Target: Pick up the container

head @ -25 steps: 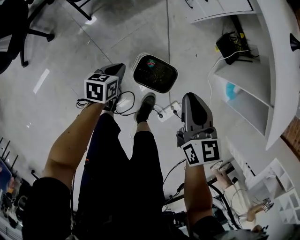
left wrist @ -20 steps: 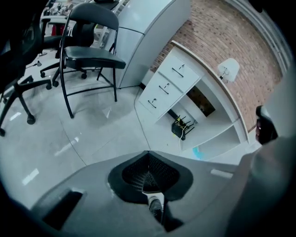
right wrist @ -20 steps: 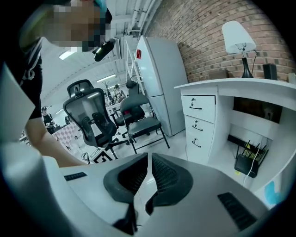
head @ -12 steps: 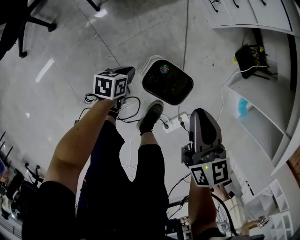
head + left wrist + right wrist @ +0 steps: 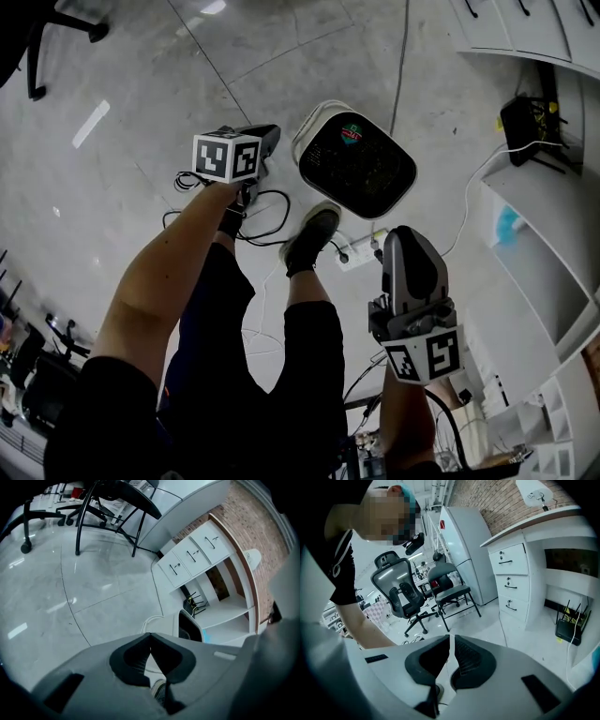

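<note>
I count one container, one power strip, one router, two chairs, three drawers and two grippers, left gripper and right gripper.

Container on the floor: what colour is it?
The container has a white shell and a dark inside; the head view shows it best.

We have lowered the left tongs and right tongs floorward; the container now looms larger.
</note>
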A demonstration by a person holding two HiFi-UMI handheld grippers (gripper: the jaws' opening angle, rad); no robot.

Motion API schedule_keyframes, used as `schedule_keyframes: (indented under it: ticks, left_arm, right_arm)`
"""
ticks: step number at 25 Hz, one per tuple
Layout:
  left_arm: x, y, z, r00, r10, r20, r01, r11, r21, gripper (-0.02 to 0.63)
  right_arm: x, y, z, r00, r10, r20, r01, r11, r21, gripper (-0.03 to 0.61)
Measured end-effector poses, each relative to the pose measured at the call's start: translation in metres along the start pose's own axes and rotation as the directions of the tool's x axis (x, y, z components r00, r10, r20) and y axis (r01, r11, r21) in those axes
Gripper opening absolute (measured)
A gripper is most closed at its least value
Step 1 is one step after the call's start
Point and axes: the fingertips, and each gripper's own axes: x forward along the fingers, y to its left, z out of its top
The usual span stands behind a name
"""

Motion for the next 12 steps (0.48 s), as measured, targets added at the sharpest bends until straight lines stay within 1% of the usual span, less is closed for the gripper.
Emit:
schedule_keyframes:
  ticks: [3, 7, 10, 12]
  left_arm:
    - [0.02, 0.008, -0.012, 0.999, -0.019, -0.038, 0.019, 1.0, 0.013, 0.011]
    - [0.045, 0.023, -0.027, 0.997, -0.019, -0.075, 0.02, 1.0, 0.016, 0.011]
    - [0.061, 0.028, -0.04, 0.994, -0.014, -0.109, 0.022, 0.997, 0.07, 0.011]
    - [0.071, 0.031, -0.049, 0.992, -0.018, -0.126, 0.029, 0.996, 0.085, 0.011]
  right_arm:
    - [0.009, -0.001, -0.011, 1.0, 0.012, 0.008, -0.012, 1.0, 0.003, 0.009]
    - [0.018, -0.005, -0.027, 1.0, 0.015, 0.007, -0.015, 1.0, 0.01, 0.009]
    - [0.02, -0.01, -0.037, 1.0, 0.005, 0.005, -0.005, 1.0, 0.023, 0.009]
    - [0.02, -0.011, -0.043, 1.0, 0.009, 0.001, -0.009, 1.0, 0.017, 0.009]
